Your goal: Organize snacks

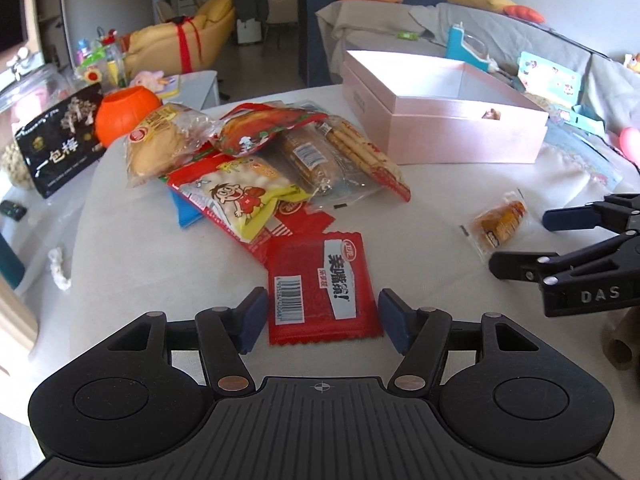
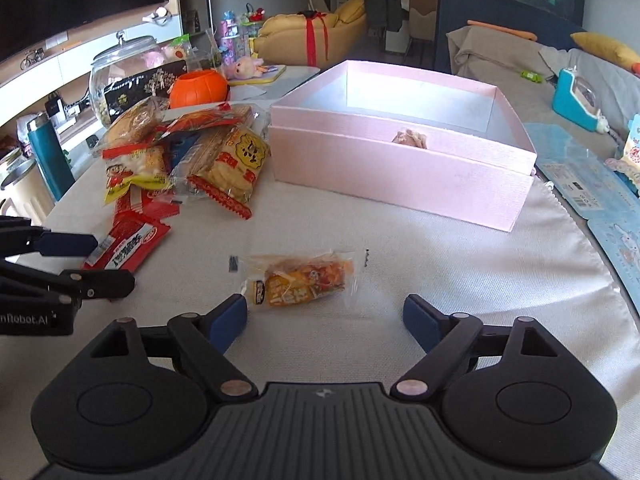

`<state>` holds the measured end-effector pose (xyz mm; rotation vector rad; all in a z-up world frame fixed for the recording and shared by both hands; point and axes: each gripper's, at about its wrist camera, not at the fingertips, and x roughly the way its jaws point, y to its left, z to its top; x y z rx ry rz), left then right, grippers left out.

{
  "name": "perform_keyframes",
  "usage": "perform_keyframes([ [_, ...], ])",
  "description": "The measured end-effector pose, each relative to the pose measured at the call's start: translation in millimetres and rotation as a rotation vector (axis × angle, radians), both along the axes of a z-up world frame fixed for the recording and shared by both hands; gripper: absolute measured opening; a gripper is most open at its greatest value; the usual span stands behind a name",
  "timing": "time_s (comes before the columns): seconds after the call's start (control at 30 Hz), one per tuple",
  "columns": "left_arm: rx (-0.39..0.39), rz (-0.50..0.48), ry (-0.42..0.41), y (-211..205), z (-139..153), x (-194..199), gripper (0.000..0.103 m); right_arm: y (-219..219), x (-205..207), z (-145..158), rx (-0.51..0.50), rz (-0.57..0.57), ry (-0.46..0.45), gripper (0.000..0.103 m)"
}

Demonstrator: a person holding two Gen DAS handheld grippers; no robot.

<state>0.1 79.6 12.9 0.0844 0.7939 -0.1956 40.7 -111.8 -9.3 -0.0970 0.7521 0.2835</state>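
On tabletop (image 1: pixel 160 264), white cloth cover: left tool (image 1: pixel 322 316) spread wide, blue pads flanking red snack packet (image 1: pixel 320 292), not pressing it. Right tool (image 2: pixel 324 316) open too, small orange-yellow wrapped snack (image 2: pixel 300 280) lying flat just ahead of its pads, untouched. Heap of mixed snack bags (image 1: pixel 256 160) farther back. Pink box (image 2: pixel 400 160) beyond, lid off, one item inside.
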Motion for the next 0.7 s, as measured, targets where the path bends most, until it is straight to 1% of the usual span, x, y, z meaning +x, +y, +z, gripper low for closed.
perform_keyframes([
  [0.1,-0.021,-0.011,0.003,1.8,1.0,-3.0,0.066,-3.1,-4.7,0.9,-0.002,0.019,0.026,0.093],
  [0.23,-0.068,-0.012,-0.014,0.2,3.7,-12.3,0.059,-3.8,-6.1,1.1,-0.014,0.067,0.034,0.095],
  [0.3,-0.073,-0.029,-0.025,-5.4,4.9,-17.4,0.058,-4.5,-3.8,2.7,-0.004,0.069,0.043,0.096],
  [0.43,-0.1,-0.085,-0.01,-18.2,2.7,-22.4,0.058,-5.5,-2.6,3.4,-0.01,0.069,0.045,0.093],
  [0.53,-0.091,-0.079,-0.02,-26.2,0.3,-18.6,0.058,-11.7,0.6,4.1,-0.034,0.025,0.034,0.092],
  [0.6,-0.089,-0.047,-0.029,-28.0,0.1,-14.1,0.058,-20.7,4.5,4.5,-0.037,-0.02,0.032,0.09],
  [0.7,-0.068,0.011,-0.038,-25.6,-1.5,-11.4,0.058,-39.2,7.6,5.4,-0.012,-0.077,0.048,0.087],
])
